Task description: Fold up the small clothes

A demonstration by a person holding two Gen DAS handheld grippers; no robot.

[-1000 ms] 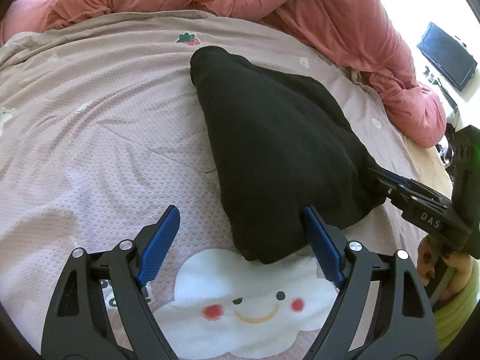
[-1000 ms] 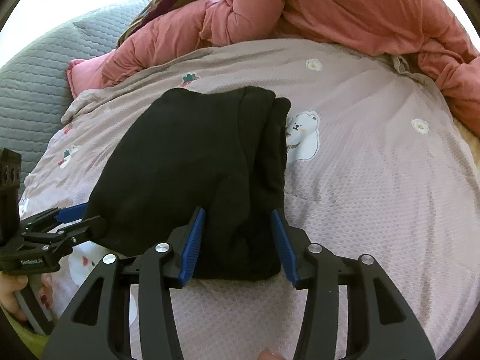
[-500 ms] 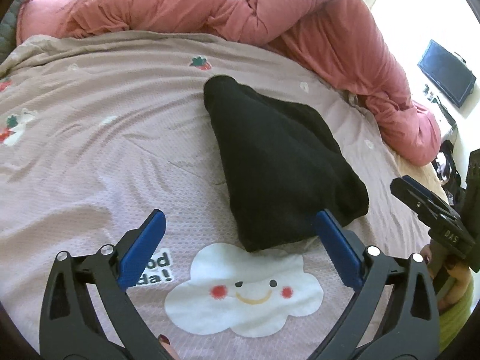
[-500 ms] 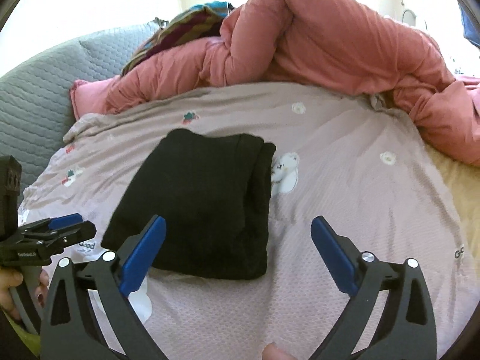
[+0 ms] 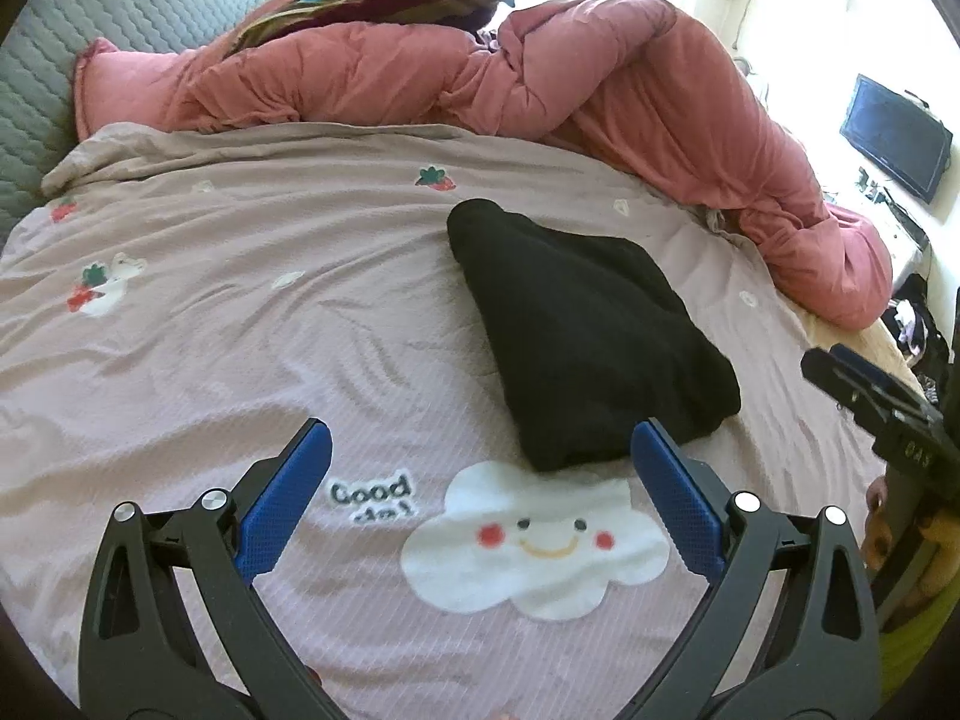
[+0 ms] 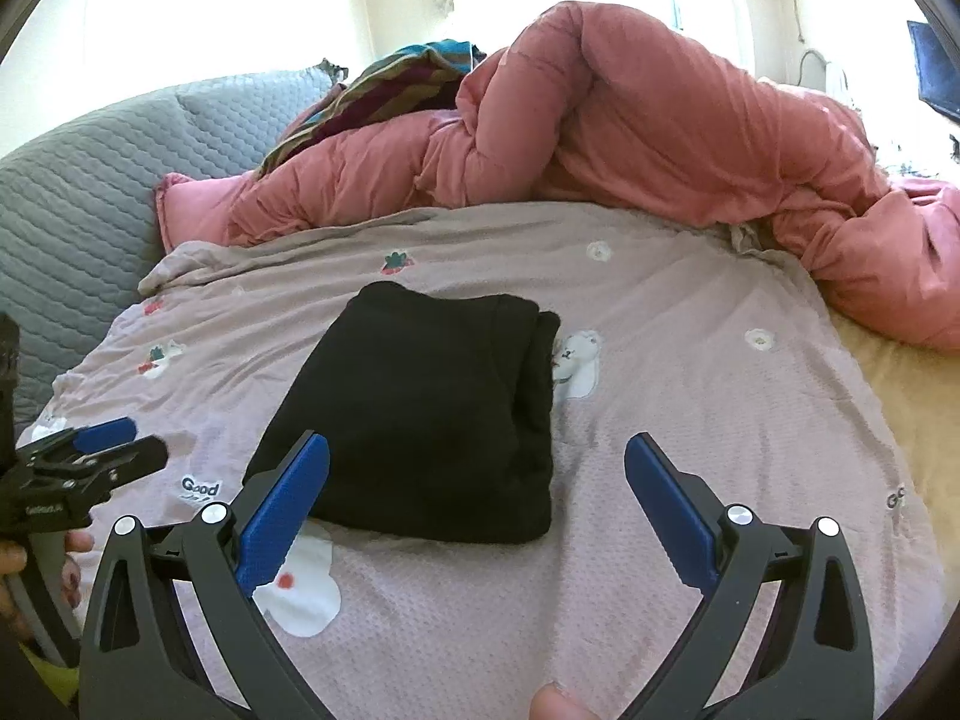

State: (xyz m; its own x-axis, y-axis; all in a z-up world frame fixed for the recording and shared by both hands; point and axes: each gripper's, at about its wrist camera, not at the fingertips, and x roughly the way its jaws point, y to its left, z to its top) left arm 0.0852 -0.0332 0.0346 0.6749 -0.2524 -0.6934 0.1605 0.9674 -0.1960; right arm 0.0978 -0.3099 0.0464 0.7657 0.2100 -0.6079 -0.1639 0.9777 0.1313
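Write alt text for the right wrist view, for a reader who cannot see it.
A folded black fabric garment lies flat on a mauve printed bedspread, just beyond the wide-open blue-padded right hand-held gripper, which holds nothing. A rumpled pink duvet is heaped behind, and the left hand-held gripper shows at the left edge.

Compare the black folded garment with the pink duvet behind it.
The black garment is folded into a compact, flat stack; the pink duvet is bunched in a loose heap. The garment is small and lies mid-bed on the mauve bedspread; the duvet is much larger and runs along the far side. Both are soft fabric resting on the bed, untouched.
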